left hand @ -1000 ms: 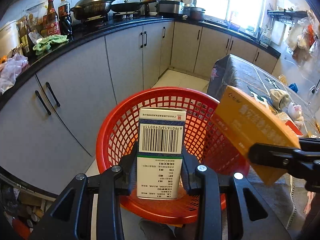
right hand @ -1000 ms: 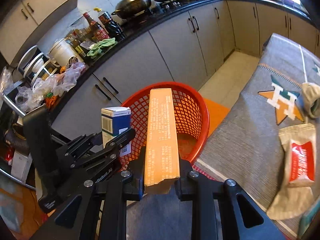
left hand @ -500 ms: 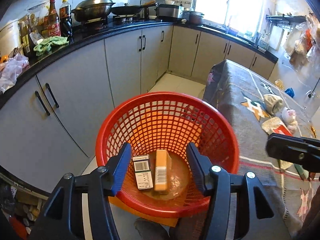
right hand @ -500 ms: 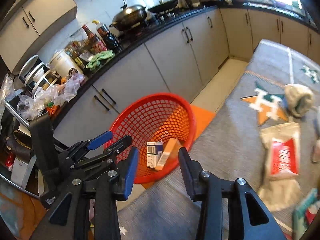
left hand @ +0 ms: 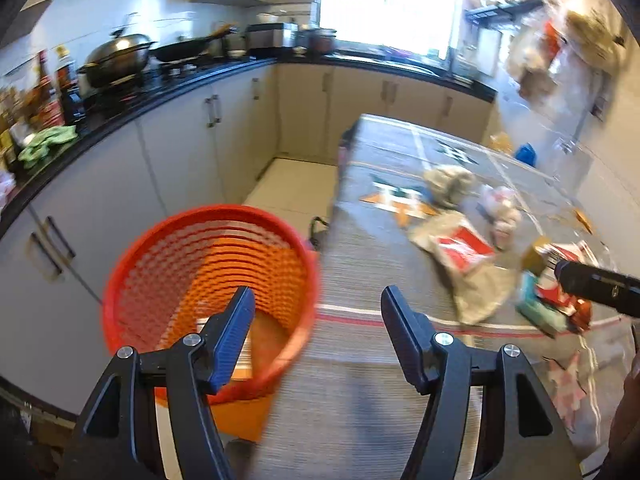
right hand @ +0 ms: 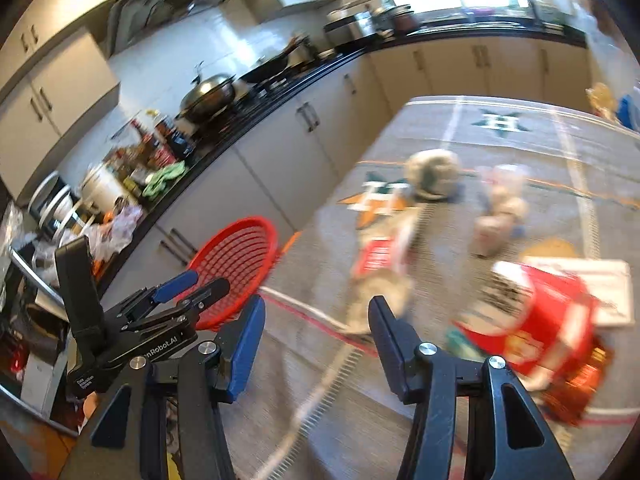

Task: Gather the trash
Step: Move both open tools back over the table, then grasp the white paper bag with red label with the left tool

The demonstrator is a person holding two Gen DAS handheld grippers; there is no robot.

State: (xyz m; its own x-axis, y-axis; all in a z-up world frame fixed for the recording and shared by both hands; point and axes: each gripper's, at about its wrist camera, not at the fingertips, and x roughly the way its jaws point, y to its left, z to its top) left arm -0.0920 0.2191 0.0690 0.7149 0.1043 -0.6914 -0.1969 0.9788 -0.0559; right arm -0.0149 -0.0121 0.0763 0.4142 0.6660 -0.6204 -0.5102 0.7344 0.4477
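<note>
My left gripper [left hand: 316,308] and right gripper [right hand: 316,316] both gape, holding nothing (blurred frames); red basket [left hand: 160,240] sits lower left, beside the table [left hand: 360,392].

"nRobot.AI" partly readable on left gripper [right hand: 192,292], other print too blurred

An orange-red mesh basket [left hand: 208,264]; a grey striped bench cloth [left hand: 360,360] with star motifs; a red-and-white wrapper [left hand: 460,248]; black claws padded blue.
</note>
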